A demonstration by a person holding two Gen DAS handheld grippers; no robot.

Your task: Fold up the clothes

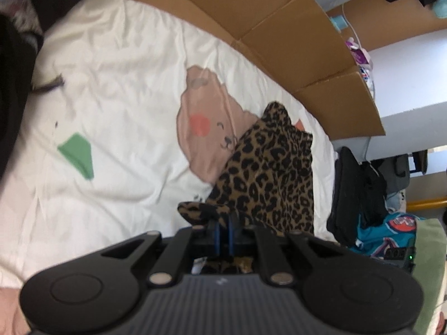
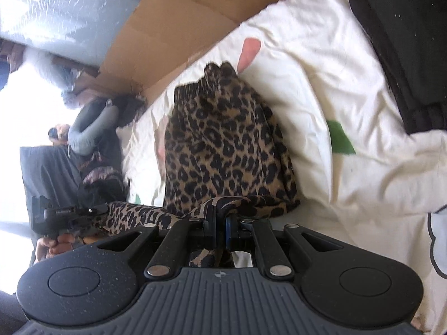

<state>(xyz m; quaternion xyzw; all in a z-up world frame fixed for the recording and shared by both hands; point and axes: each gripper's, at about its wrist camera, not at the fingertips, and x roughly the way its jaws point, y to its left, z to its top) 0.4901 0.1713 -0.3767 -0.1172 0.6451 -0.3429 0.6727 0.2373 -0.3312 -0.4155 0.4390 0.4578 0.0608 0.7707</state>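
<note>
Left wrist: both claws (image 1: 223, 230) (image 2: 220, 227) pinching leopard-print garment (image 1: 268, 173) beside cardboard box (image 1: 279, 28).

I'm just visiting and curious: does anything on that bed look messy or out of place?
Nothing looks damaged or spilled. The leopard garment lies bunched rather than flat on the white sheet, its near edge pinched by both the left gripper and right gripper. Dark clothes are heaped at the sheet's edge.

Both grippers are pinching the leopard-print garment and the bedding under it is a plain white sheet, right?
Not plain. The left wrist view shows the white sheet printed with a pink bear and a green shape. The left gripper and right gripper are both shut on the leopard-print garment.
</note>
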